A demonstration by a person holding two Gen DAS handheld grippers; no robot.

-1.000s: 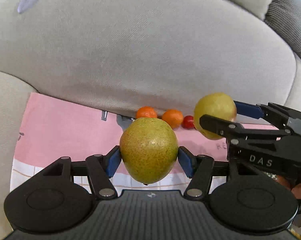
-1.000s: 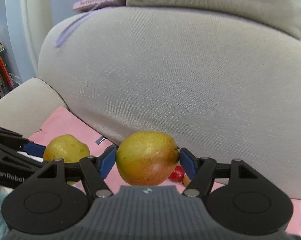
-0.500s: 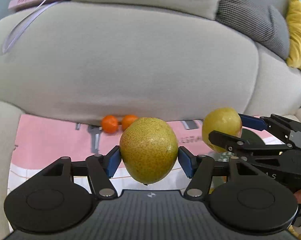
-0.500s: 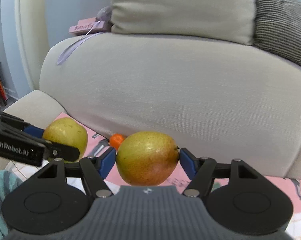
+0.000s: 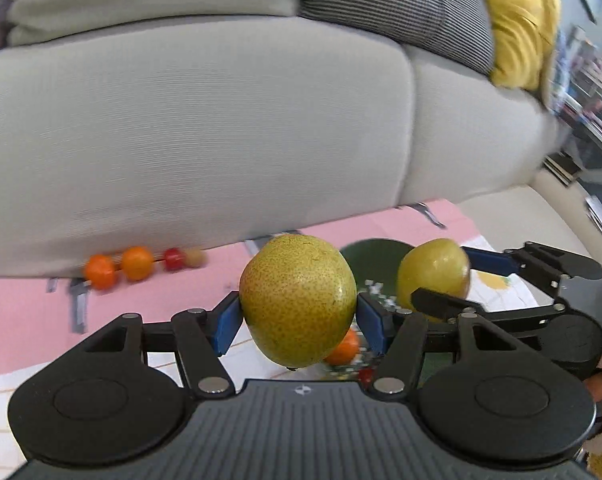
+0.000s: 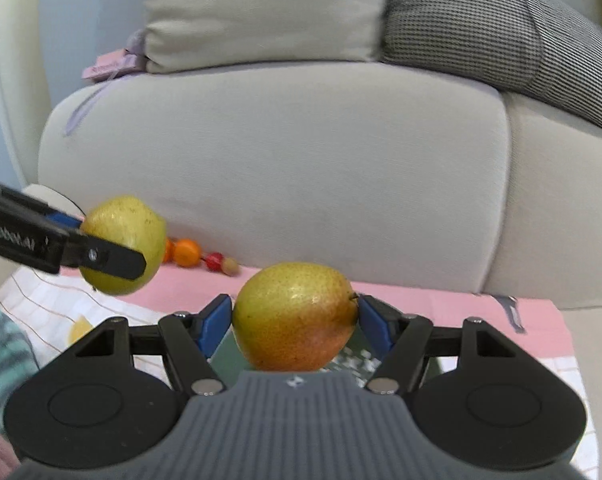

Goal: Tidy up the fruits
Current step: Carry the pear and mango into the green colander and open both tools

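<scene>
My left gripper (image 5: 299,316) is shut on a green-yellow speckled pear (image 5: 297,304), held above the pink cloth. My right gripper (image 6: 295,320) is shut on a yellow-orange pear (image 6: 295,316). In the left wrist view the right gripper holds its pear (image 5: 433,276) over a dark green bowl (image 5: 375,252). In the right wrist view the left gripper's pear (image 6: 123,242) hangs at the left. The bowl (image 6: 225,356) lies below my right gripper. Two oranges (image 5: 117,266) and a red fruit (image 5: 174,258) lie by the sofa back. An orange (image 5: 343,348) shows under the left pear.
A grey sofa back (image 6: 281,168) rises right behind the cloth (image 5: 25,320). Cushions (image 6: 493,28) sit on top of it. A small tan fruit (image 6: 232,266) lies beside the red one (image 6: 215,260). A person's sleeve (image 6: 1,360) is at the lower left.
Both grippers have swung to the right with their pears and now hang by the green bowl. The fruits along the sofa back have slid left in view.
</scene>
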